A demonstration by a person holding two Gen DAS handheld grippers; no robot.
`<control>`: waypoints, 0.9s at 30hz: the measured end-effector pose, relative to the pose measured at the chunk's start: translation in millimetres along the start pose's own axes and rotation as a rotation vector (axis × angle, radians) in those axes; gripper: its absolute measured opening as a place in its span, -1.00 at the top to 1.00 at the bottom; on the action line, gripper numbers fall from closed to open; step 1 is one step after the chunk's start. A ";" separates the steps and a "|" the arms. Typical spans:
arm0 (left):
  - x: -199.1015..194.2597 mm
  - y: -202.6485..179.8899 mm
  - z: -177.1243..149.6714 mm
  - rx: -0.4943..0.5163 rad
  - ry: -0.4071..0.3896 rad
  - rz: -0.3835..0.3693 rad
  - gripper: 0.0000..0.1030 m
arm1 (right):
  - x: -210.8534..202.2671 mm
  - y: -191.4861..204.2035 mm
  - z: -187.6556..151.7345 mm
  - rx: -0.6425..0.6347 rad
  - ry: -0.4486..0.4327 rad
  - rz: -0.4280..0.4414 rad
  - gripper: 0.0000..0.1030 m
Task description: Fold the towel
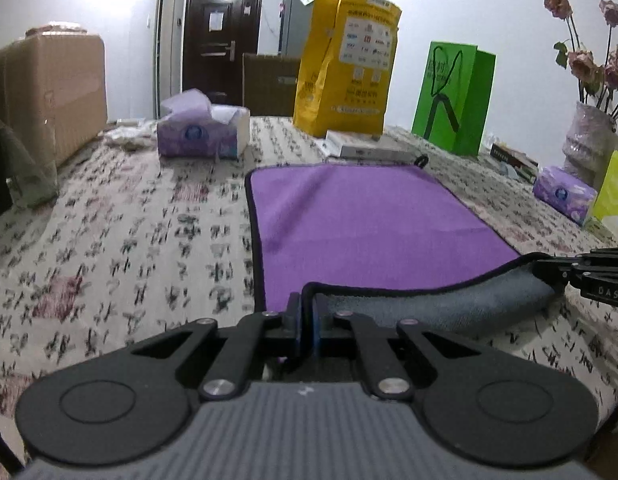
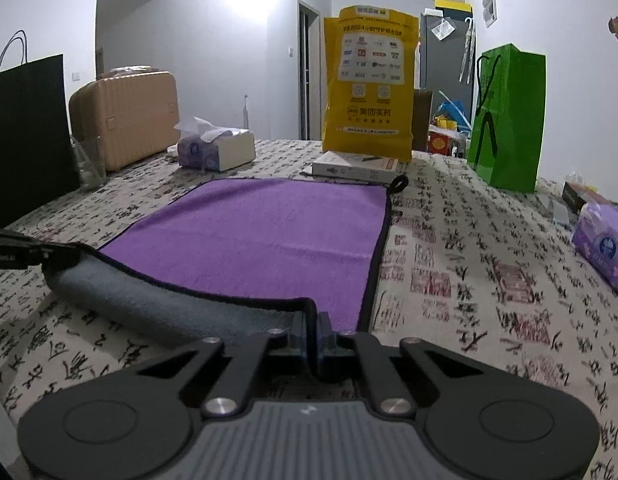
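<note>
Left tongs (image 1: 308, 312) and right tongs (image 2: 312, 332) pinching towel (image 1: 369, 224) corners, black bag (image 2: 27, 136) only in right view

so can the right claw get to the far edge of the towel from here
Probably yes. The right claw is shut on the towel at its near corner, and the purple cloth ahead lies flat and bare up to the far edge. The white box sits just beyond it.
</note>
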State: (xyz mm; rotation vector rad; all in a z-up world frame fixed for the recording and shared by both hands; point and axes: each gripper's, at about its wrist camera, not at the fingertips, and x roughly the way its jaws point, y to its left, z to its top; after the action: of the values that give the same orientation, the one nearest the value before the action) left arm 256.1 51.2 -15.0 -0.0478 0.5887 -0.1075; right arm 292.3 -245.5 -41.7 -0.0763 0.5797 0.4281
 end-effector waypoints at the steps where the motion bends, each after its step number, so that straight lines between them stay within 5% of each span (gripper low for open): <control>1: 1.3 0.2 3.3 0.000 -0.006 0.002 0.90 | 1.4 -1.0 2.8 -0.002 -0.003 -0.003 0.92; 27: 99.3 33.0 102.4 0.012 -0.001 0.033 0.89 | 99.6 -38.0 90.4 -0.040 -0.013 -0.019 0.92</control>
State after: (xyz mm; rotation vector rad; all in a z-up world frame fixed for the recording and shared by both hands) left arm 398.0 74.0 12.8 -0.0267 0.5875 -0.0793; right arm 429.4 -226.1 -22.3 -0.1170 0.5571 0.4219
